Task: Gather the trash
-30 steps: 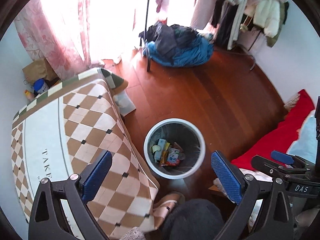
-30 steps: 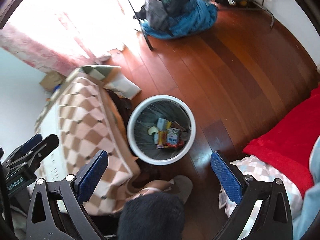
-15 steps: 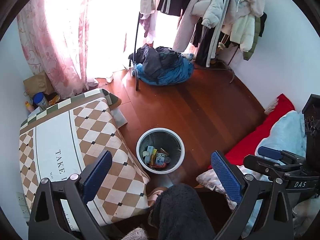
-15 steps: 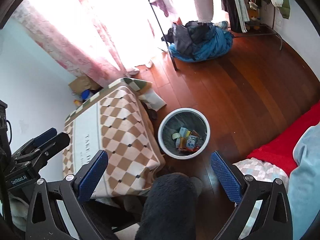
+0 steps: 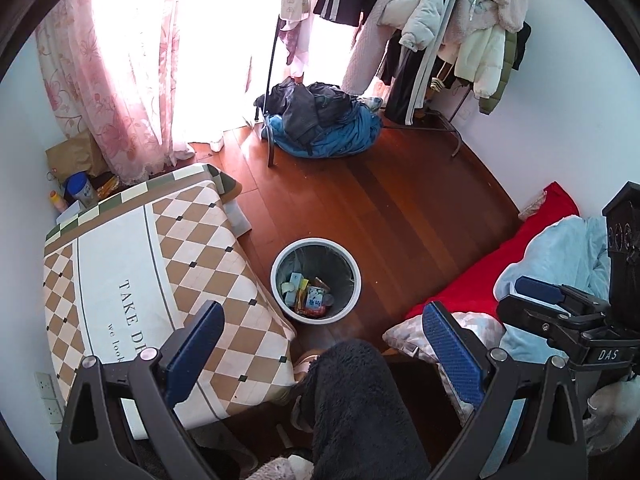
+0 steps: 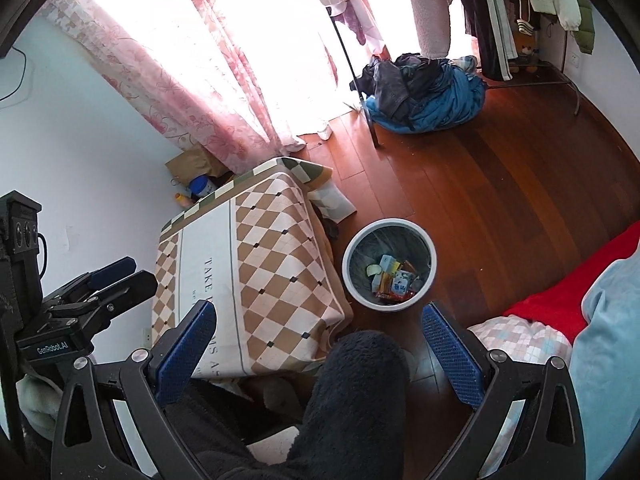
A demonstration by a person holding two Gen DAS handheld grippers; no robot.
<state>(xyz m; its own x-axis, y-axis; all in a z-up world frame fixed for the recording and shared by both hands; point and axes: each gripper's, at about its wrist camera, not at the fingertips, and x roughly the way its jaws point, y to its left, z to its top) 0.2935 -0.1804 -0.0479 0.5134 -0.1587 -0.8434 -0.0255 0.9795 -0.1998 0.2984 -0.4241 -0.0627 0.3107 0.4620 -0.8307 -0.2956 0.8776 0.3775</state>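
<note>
A white round trash bin [image 5: 277, 280] stands on the wooden floor beside the checked table; it also shows in the right wrist view [image 6: 433, 258]. Several colourful wrappers and cartons [image 5: 308, 294] lie in its bottom, also seen in the right wrist view [image 6: 394, 282]. My left gripper [image 5: 320, 332] is open and empty, high above the bin. My right gripper [image 6: 320, 332] is open and empty, also high above it. Each gripper shows in the other's view: the right one [image 5: 560, 300], the left one [image 6: 108, 280].
A table with a checked cloth [image 5: 132, 264] stands left of the bin. A red blanket and light blue bedding [image 5: 552, 248] lie to the right. A pile of blue and dark clothes [image 5: 320, 124] sits under a clothes rack [image 5: 440, 32]. A dark fleece-clad leg [image 5: 360, 412] is below the grippers.
Both grippers have risen and pulled back from the bin, so it looks smaller and the clothes rack and walls have come into view. Both stayed open and empty.
</note>
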